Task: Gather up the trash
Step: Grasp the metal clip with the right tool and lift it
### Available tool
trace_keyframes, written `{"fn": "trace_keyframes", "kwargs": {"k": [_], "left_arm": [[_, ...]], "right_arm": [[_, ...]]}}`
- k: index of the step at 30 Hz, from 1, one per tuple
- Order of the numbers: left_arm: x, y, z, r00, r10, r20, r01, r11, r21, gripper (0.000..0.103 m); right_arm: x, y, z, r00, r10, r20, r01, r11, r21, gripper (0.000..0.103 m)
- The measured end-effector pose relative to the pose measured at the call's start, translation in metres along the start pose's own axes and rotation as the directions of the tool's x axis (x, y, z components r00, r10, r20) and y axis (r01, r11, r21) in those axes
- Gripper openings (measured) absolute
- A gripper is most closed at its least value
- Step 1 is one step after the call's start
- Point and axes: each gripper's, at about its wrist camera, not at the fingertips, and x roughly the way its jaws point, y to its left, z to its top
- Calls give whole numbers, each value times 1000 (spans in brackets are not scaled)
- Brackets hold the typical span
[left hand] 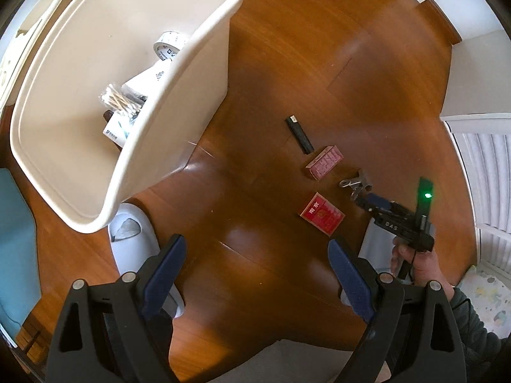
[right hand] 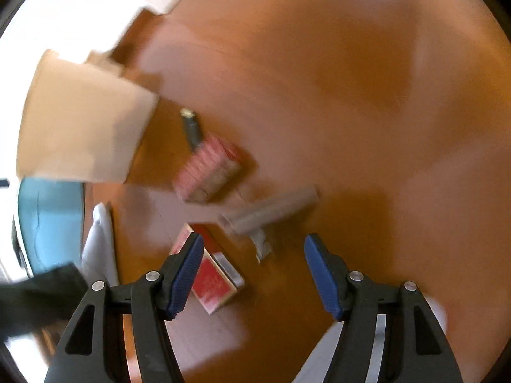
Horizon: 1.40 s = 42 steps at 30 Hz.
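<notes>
A cream trash bin (left hand: 134, 146) stands on the wooden floor at the left and holds tape rolls, cotton swabs and packets. On the floor to its right lie a black lighter (left hand: 298, 134), a pink box (left hand: 324, 162), a red cigarette pack (left hand: 322, 213) and a metal clip (left hand: 356, 185). My left gripper (left hand: 257, 271) is open and empty above bare floor. My right gripper (right hand: 254, 271) is open and empty, hovering just over the red pack (right hand: 214, 282) and the clip (right hand: 265, 214). The right wrist view is blurred; it also shows the pink box (right hand: 209, 167), lighter (right hand: 191, 127) and bin (right hand: 83, 127).
A white slipper (left hand: 134, 239) lies beside the bin's base. A teal cushion (left hand: 16, 249) is at the far left. A white louvred door (left hand: 485, 172) and a white wall edge stand at the right. The person's hand holds the right gripper (left hand: 399, 220).
</notes>
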Motion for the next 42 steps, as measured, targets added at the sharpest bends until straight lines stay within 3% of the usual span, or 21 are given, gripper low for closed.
{"fn": "trace_keyframes", "kwargs": {"k": [2,5,9,14,21,27,34,38,42], "left_arm": [[1,1,-1,1000,4,-1,-4,1000,1,91],[3,4,-3,1000,8,-9,-8,1000,4,91],[3,8,-4,1000,15,-9,-15,1000,9,91],[5,11,-6,999,30,-16,-30,999,22,91],[12,4,-12,999,47,-26,-45,997,60,91],[45,-22,-28,993,99,-65,-87,983,164,91],[115,-55,-53,970,135,-203,-81,964,252,91],[121,-70,-48,974,104,-201,-52,968,247,91],[115,-76,-41,980,114,-162,-70,965,254,91]], "right_arm": [[14,-12,-8,999,14,-37,-11,997,74,70],[9,-7,-10,998,65,21,-67,994,87,69],[26,0,0,1000,19,-3,-19,993,119,69],[23,4,6,998,12,56,-19,993,113,65],[25,5,9,995,-19,102,16,999,34,34],[1,16,15,980,-20,199,30,998,-50,32],[-7,7,11,979,-10,204,14,1000,-18,28],[-21,-10,9,975,61,215,-75,996,57,15],[-22,-24,9,978,83,194,-104,990,100,14]]}}
